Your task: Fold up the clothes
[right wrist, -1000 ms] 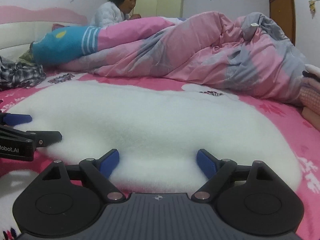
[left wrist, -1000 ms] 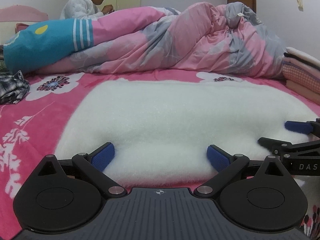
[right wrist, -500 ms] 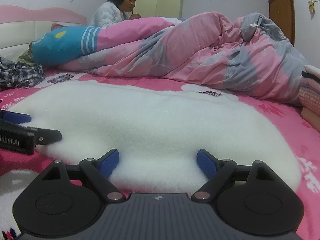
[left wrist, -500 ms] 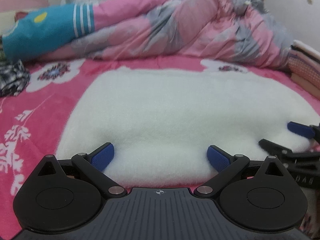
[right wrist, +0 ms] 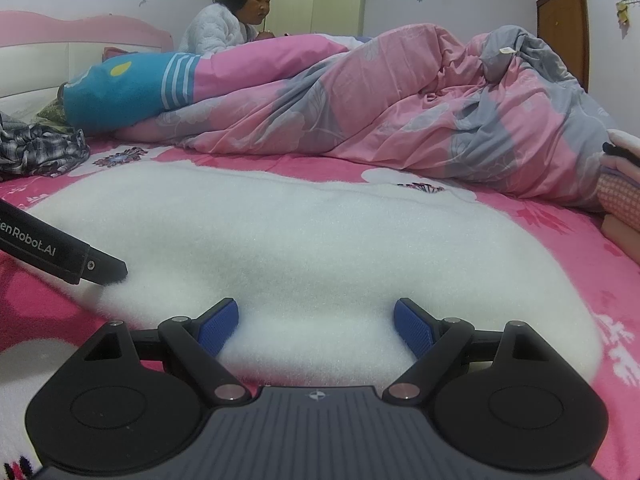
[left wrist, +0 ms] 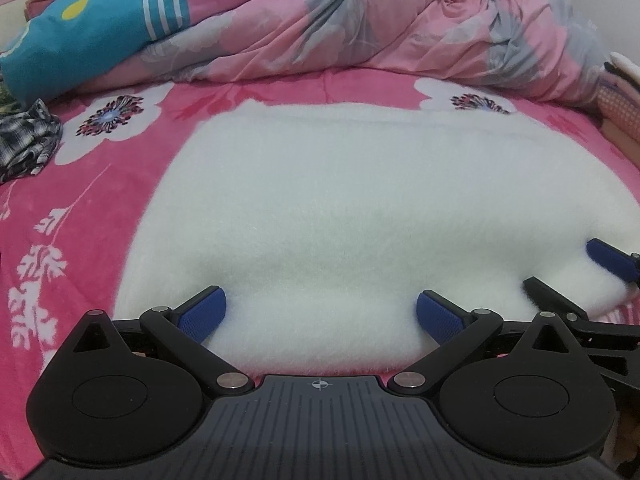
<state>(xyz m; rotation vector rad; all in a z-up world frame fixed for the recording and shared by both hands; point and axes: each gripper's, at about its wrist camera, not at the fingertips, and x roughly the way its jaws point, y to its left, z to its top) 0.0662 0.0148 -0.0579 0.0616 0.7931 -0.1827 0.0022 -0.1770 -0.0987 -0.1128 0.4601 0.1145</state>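
Observation:
A white fluffy garment (left wrist: 360, 200) lies spread flat on the pink flowered bedsheet (left wrist: 80, 240). My left gripper (left wrist: 320, 306) stands open at the garment's near edge, its blue pads wide apart with the fluffy hem between them. In the right wrist view the same garment (right wrist: 300, 240) fills the middle, and my right gripper (right wrist: 316, 316) is likewise open astride the near edge. The two grippers sit side by side: the right one's blue pad (left wrist: 608, 258) shows at the left view's right border, and a black finger of the left one (right wrist: 80, 260) rests on the cloth.
A bunched pink-and-grey quilt (right wrist: 400, 112) and a blue pillow (right wrist: 120, 92) lie across the back of the bed. A crumpled plaid garment (right wrist: 36, 152) is at the left, a stack of folded clothes (right wrist: 620, 184) at the right. A person (right wrist: 232, 24) sits behind the quilt.
The left wrist view has tipped downward, so the person and wall have left it. In the right view the left gripper's finger now slants down onto the cloth. The right gripper has not moved.

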